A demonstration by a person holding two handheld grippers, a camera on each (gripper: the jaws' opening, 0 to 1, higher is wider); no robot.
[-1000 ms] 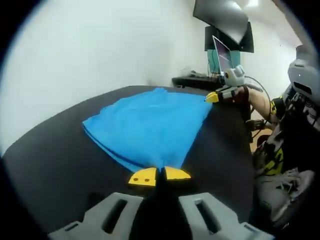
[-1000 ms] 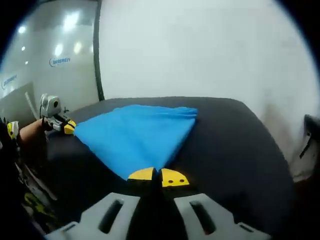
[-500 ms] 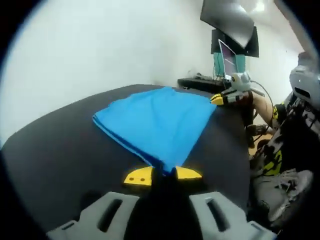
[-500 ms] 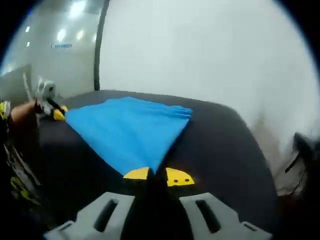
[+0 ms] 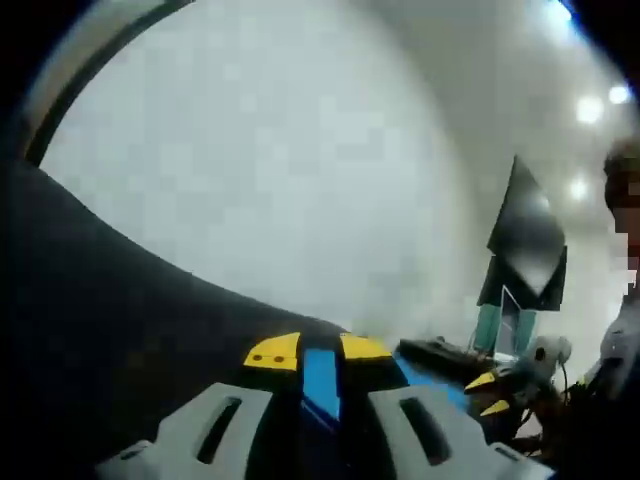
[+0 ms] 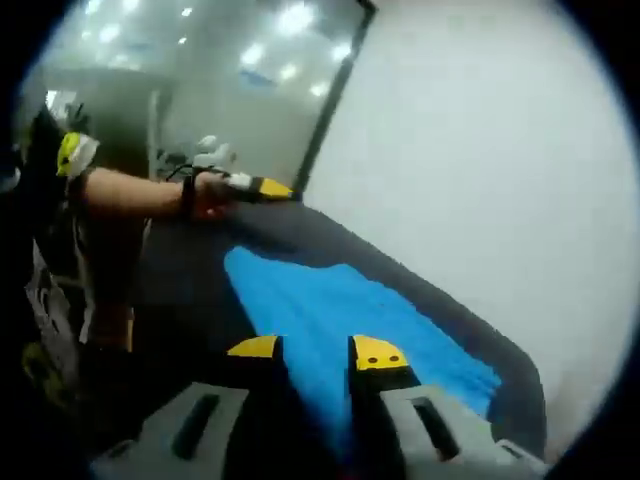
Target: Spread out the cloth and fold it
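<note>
The blue cloth [image 6: 340, 300] lies folded and flat on the black table [image 6: 185, 275]. My right gripper [image 6: 316, 350] stands over its near end with the jaws apart and blue showing in the gap. In the left gripper view its yellow tips [image 5: 489, 394] also look parted beside the cloth [image 5: 425, 378]. My left gripper [image 5: 318, 350] has a narrow gap between its jaws, and a strip of blue shows through. In the right gripper view a hand holds the left gripper [image 6: 268, 187] above the table, clear of the cloth's far corner.
The person's arm [image 6: 130, 192] reaches in over the table's far side. A white wall runs behind the table [image 5: 100, 300]. A dark monitor [image 5: 525, 240] and a laptop [image 5: 508, 318] stand on a desk beyond the table's end.
Both cameras have swung sharply upward. The jaws of both grippers have widened and the cloth now rests on the table. The left gripper has risen away from its corner.
</note>
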